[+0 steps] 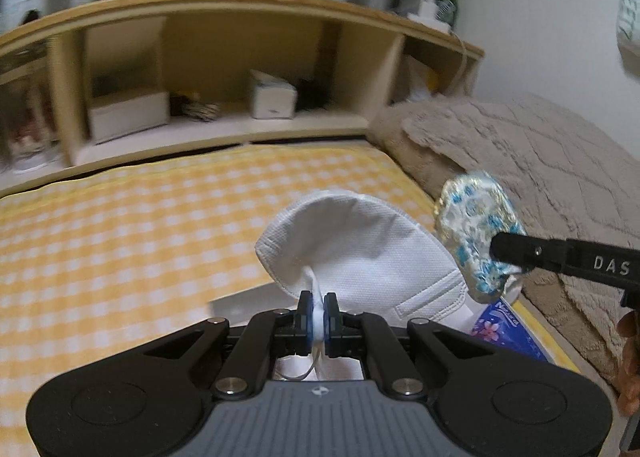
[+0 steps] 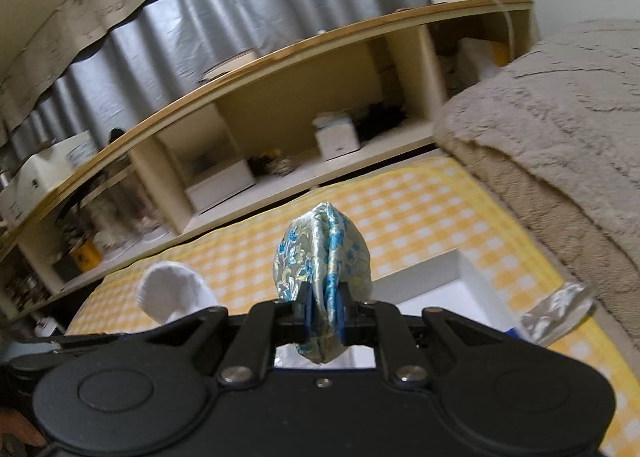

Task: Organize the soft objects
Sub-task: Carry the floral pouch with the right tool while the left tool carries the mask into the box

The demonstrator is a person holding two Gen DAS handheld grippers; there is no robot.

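My left gripper (image 1: 319,315) is shut on the edge of a white face mask (image 1: 360,245) and holds it above the yellow checked bed cover (image 1: 120,225). The mask also shows in the right wrist view (image 2: 172,291) at lower left. My right gripper (image 2: 324,317) is shut on a small silver pouch with a blue flower pattern (image 2: 322,253), held upright in the air. In the left wrist view the pouch (image 1: 472,225) hangs right of the mask, pinched by the right gripper's fingers (image 1: 516,251).
A white open box (image 2: 436,277) lies on the bed under the right gripper. A purple flowered packet (image 1: 508,327) lies beside it. A beige fluffy blanket (image 1: 520,149) is piled on the right. A wooden headboard shelf (image 1: 240,69) with boxes stands behind.
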